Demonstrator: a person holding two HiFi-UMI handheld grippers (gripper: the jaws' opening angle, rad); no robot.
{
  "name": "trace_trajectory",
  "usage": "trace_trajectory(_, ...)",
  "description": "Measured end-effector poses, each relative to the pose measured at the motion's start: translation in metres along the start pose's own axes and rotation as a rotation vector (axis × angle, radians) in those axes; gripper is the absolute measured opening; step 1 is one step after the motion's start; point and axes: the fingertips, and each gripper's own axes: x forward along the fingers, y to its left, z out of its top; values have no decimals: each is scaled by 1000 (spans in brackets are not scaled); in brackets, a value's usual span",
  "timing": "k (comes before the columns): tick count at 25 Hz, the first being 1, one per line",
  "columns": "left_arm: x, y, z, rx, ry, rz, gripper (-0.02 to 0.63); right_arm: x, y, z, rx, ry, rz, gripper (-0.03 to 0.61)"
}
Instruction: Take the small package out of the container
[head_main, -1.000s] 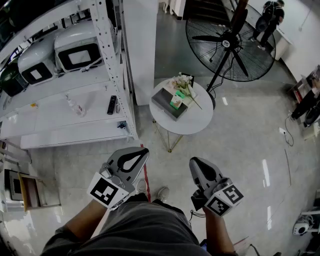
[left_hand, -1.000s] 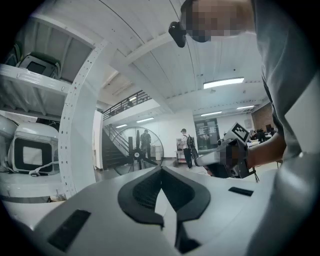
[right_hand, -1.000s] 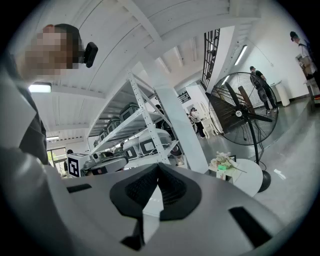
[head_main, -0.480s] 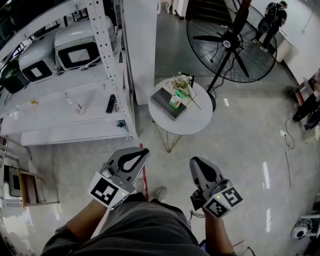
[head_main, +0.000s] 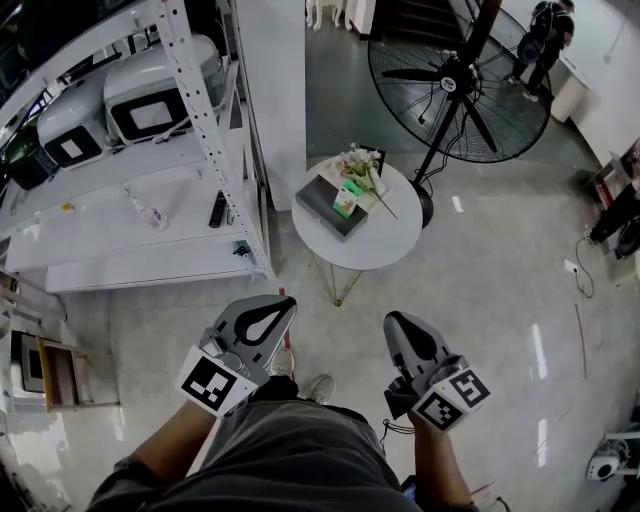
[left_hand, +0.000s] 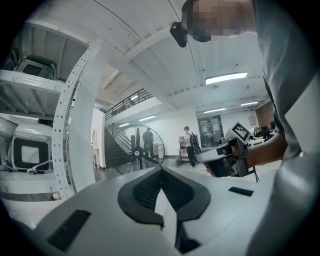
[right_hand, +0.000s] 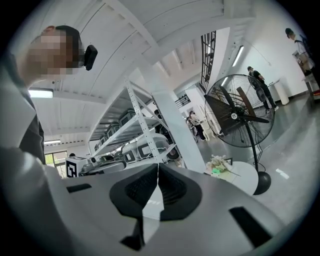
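– Two grippers, and neither has anything in it?
– Right. Our left gripper (head_main: 278, 306) has its jaws pressed together on nothing, and our right gripper (head_main: 398, 325) is the same: closed up and empty. That makes sense to us, since nothing is within reach to grasp.
– Why do we hold them so low and near?
– They sit side by side just in front of our body, pointing roughly level toward the far side, because we stand well apart from the round table (head_main: 388, 240). We read it as a carrying posture for an approach, not a reach.
– Where is the small package?
– On that table, far ahead of both grippers. One grey container (head_main: 322, 207) lies on the table's left half, and one green-and-white small package (head_main: 345, 201) shows at its right edge, just beside the flowers (head_main: 360, 165). How deep it sits inside we cannot tell.
– And the rest, counted?
– One table, one container, one package, one bunch of flowers. One big floor fan (head_main: 455, 72) stands beyond the table to the right. One shelving rack (head_main: 105, 228) fills the left, with two white appliances (head_main: 150, 105) on its upper shelf and one dark remote (head_main: 218, 208) below.
– So the task?
– Not begun, by our judgement; the jaws need opening only at the table.
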Motion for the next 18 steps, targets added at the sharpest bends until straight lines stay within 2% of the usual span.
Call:
trace_trajectory(12,34,28,-7,-11,-6,0,15,25,-35,6,7,4,-25,23)
trace_trajectory(18,66,67,-12,-25,2,-12,15,64,-62,10,15,23,-39,23)
